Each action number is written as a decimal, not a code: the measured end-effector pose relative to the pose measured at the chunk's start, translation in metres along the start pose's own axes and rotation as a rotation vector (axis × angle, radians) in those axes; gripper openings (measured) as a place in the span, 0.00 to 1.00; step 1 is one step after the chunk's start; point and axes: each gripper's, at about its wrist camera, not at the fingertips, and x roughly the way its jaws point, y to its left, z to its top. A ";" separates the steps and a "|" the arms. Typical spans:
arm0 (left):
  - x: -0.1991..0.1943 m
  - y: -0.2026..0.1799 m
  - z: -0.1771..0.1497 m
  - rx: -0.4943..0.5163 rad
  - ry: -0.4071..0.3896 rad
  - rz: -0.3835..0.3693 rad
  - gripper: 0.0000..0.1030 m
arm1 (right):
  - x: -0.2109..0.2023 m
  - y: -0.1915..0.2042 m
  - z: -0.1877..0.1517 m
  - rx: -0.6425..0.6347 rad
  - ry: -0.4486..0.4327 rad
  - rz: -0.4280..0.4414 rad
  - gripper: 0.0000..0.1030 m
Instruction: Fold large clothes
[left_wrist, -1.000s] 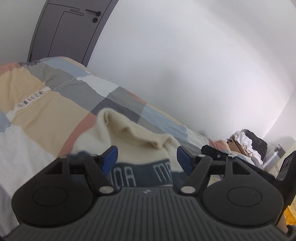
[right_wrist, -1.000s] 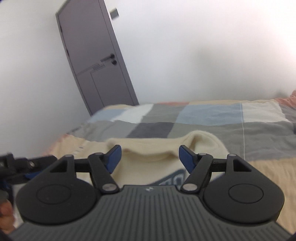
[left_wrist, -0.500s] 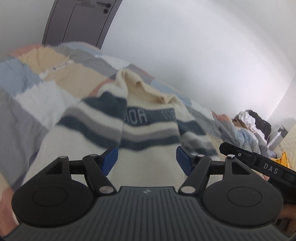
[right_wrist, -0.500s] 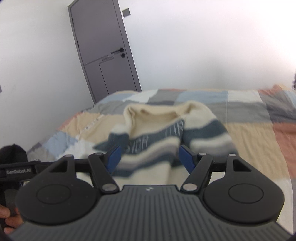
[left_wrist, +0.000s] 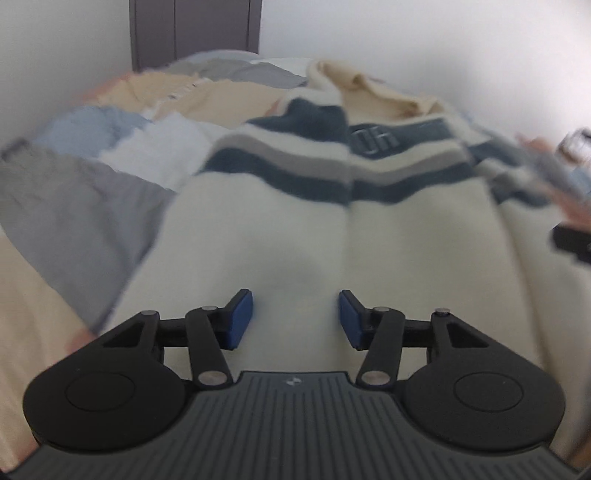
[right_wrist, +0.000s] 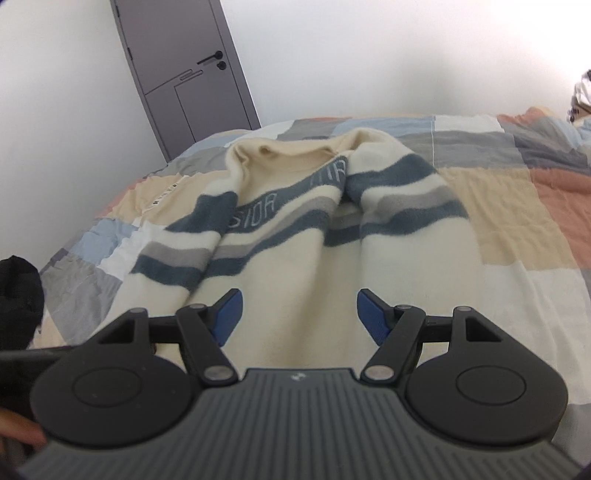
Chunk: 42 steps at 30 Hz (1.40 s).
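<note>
Both tools have been brought lower over the sweater (right_wrist: 295, 258), now spread on the bed (right_wrist: 517, 206), collar at twelve o'clock. The left tool (left_wrist: 295, 317) has just been closing, the right tool (right_wrist: 299, 315) is open; nothing is gripped. Sleeves appear laid in; folding remains.

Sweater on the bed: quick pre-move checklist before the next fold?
1. Sweater lying on the patchwork bedspread: ok.
2. Both sleeves folded in over the body: ok, though the left wrist view is blurred.
3. Collar end away from the cameras, hem end near: ok.
4. Left claw free of fabric: ok; its jaws have just been closing, pads apart with nothing pinched.
5. Right claw open over the body: ok.
6. Hem edge itself: cannot tell, hidden under the claws.
</note>
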 end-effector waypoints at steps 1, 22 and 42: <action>0.001 -0.001 0.000 0.032 -0.003 0.030 0.50 | 0.000 0.000 0.000 -0.004 -0.004 -0.010 0.69; 0.039 0.258 0.226 -0.328 -0.059 0.212 0.12 | 0.038 -0.031 0.013 0.120 -0.054 -0.090 0.69; 0.137 0.292 0.212 -0.389 -0.004 0.135 0.62 | 0.094 -0.015 0.015 0.080 -0.049 -0.123 0.69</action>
